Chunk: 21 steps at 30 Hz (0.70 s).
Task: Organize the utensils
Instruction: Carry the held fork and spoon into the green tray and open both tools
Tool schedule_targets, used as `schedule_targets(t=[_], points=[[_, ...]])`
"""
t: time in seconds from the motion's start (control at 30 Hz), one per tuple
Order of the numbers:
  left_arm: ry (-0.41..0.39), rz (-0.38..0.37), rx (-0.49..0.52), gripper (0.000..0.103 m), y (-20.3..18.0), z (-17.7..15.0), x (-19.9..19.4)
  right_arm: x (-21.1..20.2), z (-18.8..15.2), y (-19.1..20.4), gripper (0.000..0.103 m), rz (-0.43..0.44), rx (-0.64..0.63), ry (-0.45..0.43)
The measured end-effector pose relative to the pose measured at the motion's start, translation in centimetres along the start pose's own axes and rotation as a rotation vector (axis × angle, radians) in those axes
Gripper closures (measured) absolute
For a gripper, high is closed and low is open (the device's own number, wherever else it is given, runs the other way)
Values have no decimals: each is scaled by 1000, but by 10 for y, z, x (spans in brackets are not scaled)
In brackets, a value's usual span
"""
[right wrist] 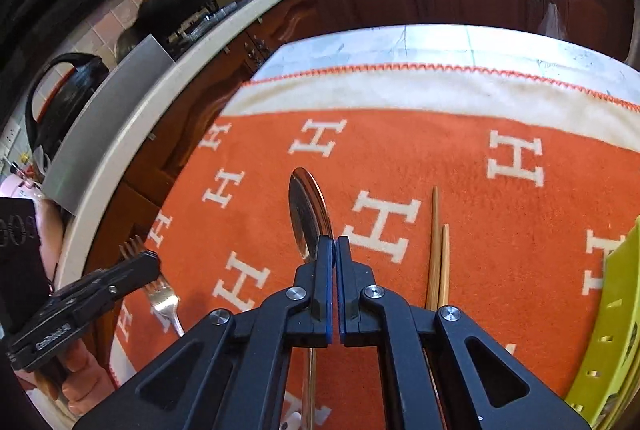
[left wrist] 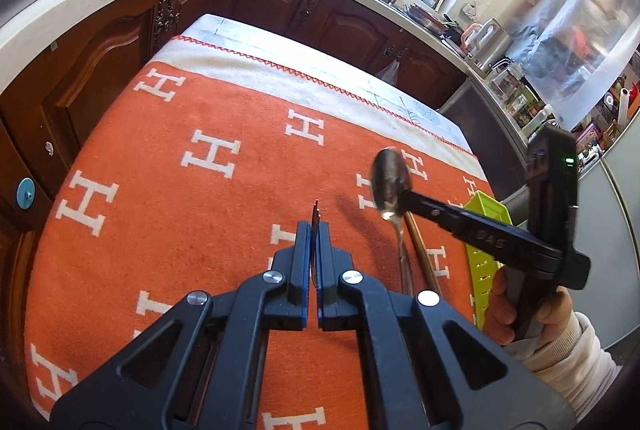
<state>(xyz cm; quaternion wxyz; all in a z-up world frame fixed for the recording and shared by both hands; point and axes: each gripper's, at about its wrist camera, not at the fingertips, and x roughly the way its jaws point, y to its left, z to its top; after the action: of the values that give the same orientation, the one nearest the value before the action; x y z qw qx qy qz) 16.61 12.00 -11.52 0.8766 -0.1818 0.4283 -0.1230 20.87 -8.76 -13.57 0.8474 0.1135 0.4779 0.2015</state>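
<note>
While both claws hover over the orange-clothed tabletop point(left wrist: 200, 117):
Left claw point(left wrist: 316, 230): pinching a fork point(right wrist: 160, 294), seemingly edge-on.
Right claw point(right wrist: 335, 242): clamped on a spoon point(right wrist: 308, 213).
Chopsticks point(right wrist: 438, 262): lying beside green basket point(right wrist: 612, 310).

The orange cloth point(left wrist: 168, 197) is bare across the left and middle of the left wrist view, so there is lots of room. At the right, chopsticks point(right wrist: 438, 262) and the green basket point(right wrist: 612, 310) are in the way.
</note>
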Motion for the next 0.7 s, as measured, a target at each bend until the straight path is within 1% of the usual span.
schedule_targets(t=[0.07, 0.2, 0.3, 0.4, 0.57, 0.7], points=[[-5, -10, 16, 103, -4, 2, -1, -15, 2, 1, 102, 2, -7, -41], [-26, -46, 54, 103, -23, 5, -12, -67, 0, -6, 102, -6, 16, -158], [-44, -87, 97, 103, -45, 9, -23, -106, -4, -14, 102, -14, 54, -237], [-52, -131, 150, 103, -72, 13, -32, -153, -17, -25, 102, -36, 96, -322], [-39, -201, 258, 103, -129, 13, -35, -224, -45, -49, 102, -96, 156, -398], [3, -246, 343, 103, -179, 6, -23, -264, -74, -73, 102, -147, 214, -413]])
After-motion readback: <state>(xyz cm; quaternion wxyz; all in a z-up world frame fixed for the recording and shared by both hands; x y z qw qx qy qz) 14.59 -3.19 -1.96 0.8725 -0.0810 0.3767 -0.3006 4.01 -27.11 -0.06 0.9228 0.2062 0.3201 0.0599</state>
